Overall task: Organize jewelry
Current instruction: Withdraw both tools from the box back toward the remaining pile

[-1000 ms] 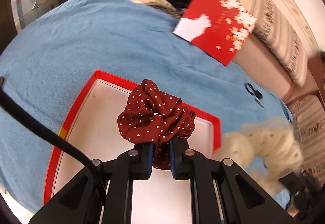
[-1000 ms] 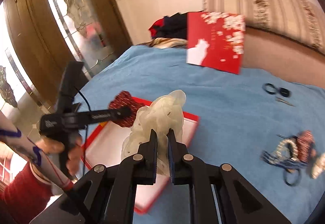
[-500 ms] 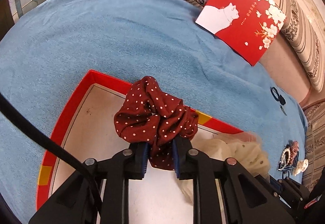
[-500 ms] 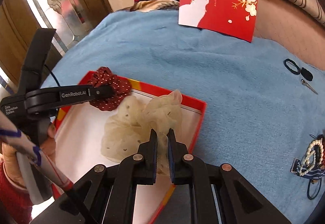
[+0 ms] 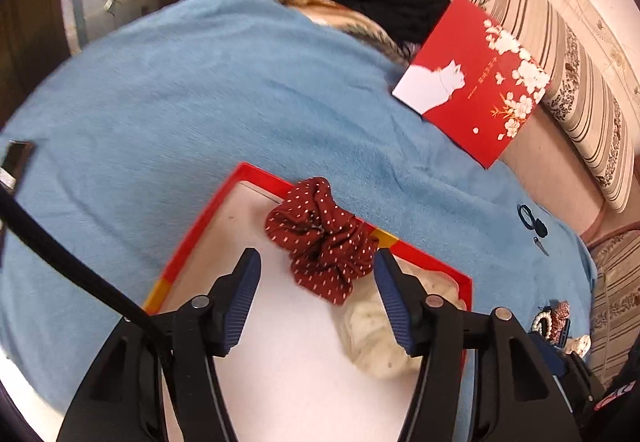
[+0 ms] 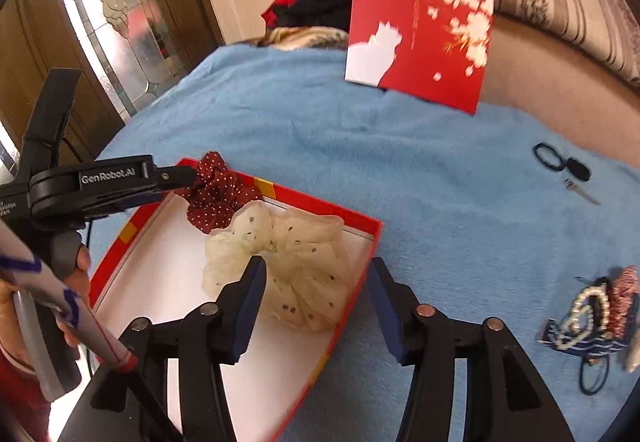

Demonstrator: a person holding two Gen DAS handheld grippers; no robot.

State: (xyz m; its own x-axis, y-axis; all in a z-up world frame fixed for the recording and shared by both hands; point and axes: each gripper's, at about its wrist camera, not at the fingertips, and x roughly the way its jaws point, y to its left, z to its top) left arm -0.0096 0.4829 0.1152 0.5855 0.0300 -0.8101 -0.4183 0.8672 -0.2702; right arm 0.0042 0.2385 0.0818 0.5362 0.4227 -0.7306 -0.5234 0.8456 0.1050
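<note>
Blue blanket bears red tray, hair ties, perhaps beads.

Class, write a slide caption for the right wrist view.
Open right gripper above cream scrunchie lying beside red dotted scrunchie in red box.

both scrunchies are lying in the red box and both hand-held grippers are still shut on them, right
Not quite. The dark red dotted scrunchie and the cream scrunchie do lie in the red box, but the left hand-held gripper and the right hand-held gripper are open, as each wrist view shows.
</note>
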